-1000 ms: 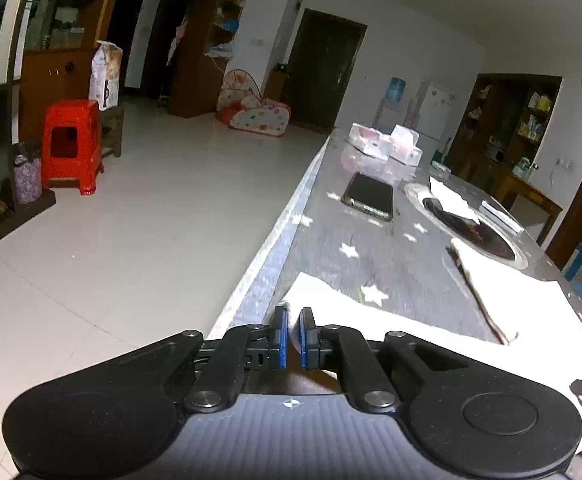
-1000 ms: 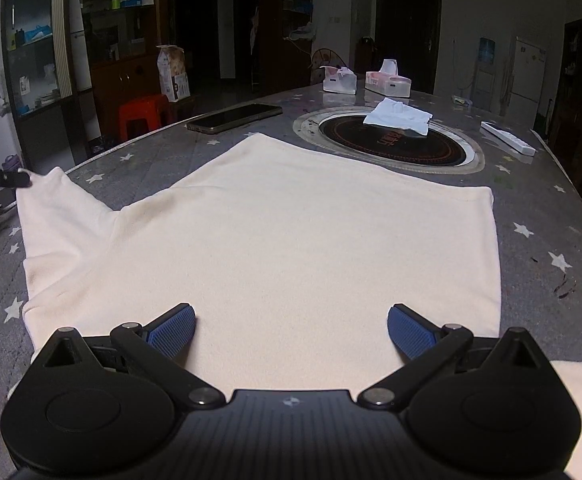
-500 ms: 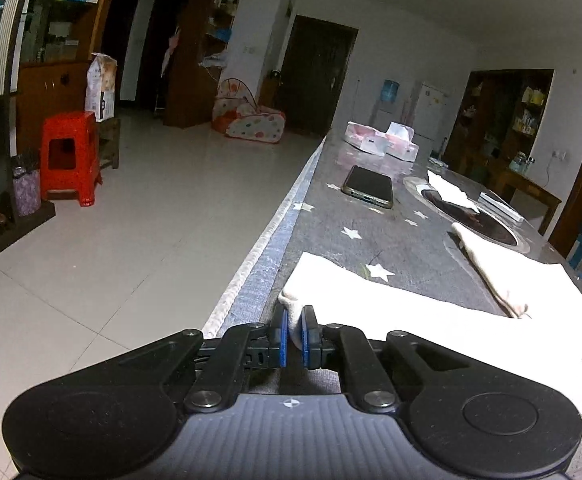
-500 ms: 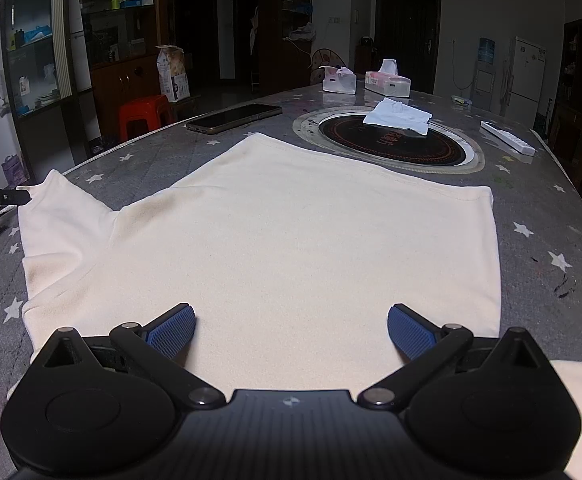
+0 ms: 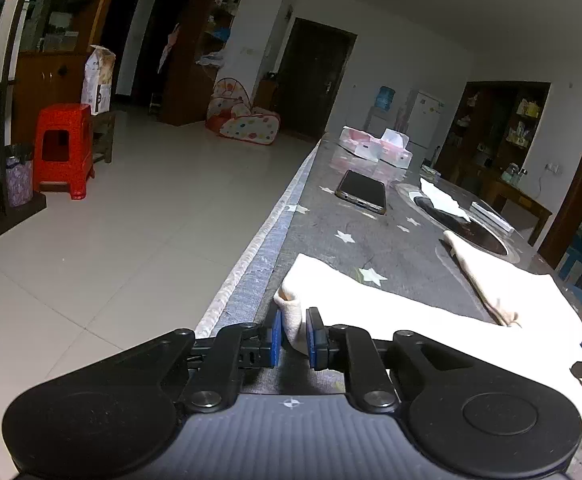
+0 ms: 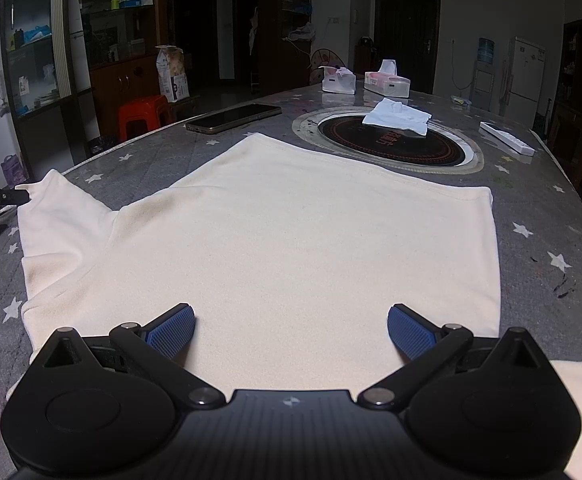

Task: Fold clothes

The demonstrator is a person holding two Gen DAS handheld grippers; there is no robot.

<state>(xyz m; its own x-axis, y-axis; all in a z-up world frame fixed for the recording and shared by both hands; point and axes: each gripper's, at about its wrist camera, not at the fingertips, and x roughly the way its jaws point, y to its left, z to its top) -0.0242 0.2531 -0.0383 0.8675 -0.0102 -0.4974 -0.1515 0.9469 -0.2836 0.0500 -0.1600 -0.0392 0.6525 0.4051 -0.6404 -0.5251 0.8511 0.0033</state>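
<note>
A cream T-shirt (image 6: pixel 291 240) lies spread flat on the grey star-patterned table (image 6: pixel 531 208). Its left sleeve (image 5: pixel 331 284) stretches out toward the table's edge. My left gripper (image 5: pixel 293 334) is at the sleeve's cuff with its jaws opening. The cuff end sits loosely between the blue pads and rests on the table. Over the shirt's near hem hangs my right gripper (image 6: pixel 291 328), wide open, with only flat cloth beneath it. In the right wrist view the left gripper's tip (image 6: pixel 15 197) shows at the sleeve's far-left corner.
A phone (image 6: pixel 233 119) lies past the shirt on the left. A round hob (image 6: pixel 391 146) with a white tissue (image 6: pixel 397 116) on it sits behind the shirt. Two tissue boxes (image 6: pixel 387 82) and a white remote (image 6: pixel 507 143) lie farther back. The table edge (image 5: pixel 251 256) drops to tiled floor.
The left gripper's pads have spread apart around the cuff, and the sleeve has settled down flat onto the table. The right gripper has not moved.
</note>
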